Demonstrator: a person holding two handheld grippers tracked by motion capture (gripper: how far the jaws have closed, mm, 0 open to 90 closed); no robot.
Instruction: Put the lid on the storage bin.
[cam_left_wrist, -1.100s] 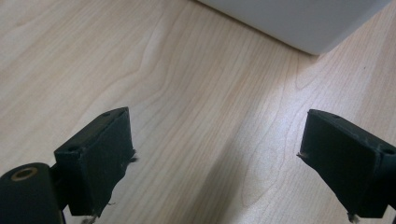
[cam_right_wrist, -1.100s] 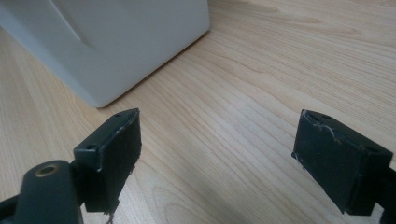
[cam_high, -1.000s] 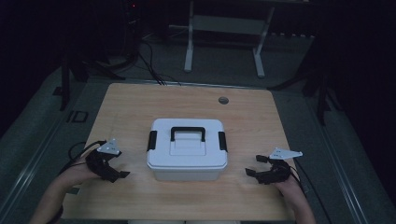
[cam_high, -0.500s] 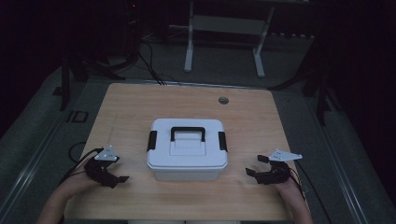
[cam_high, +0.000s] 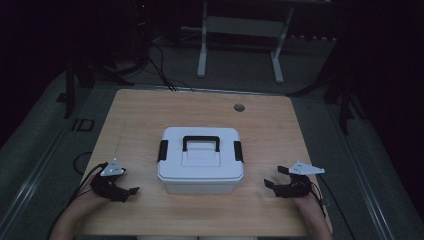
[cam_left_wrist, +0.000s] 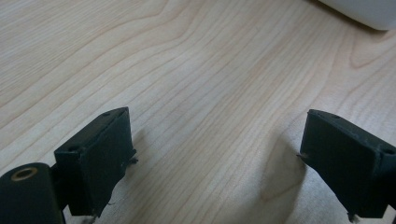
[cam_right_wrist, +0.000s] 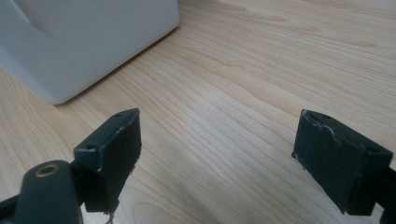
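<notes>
**Both grippers spread and empty, box closed at table centre**

The left gripper (cam_high: 131, 190) is resting low on the wooden table (cam_high: 140, 115), jaws spread, gripping nothing. The white lidded box (cam_high: 200, 160) is sitting mid-table, black handle (cam_high: 201, 142) lying flat. The right gripper (cam_high: 274, 177) is lying near the box's right side, jaws likewise spread.

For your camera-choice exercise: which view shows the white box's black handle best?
The high view: the handle lies flat on the lid of the white box. The right gripper view catches the box's lower wall, the left gripper view just a corner.
</notes>
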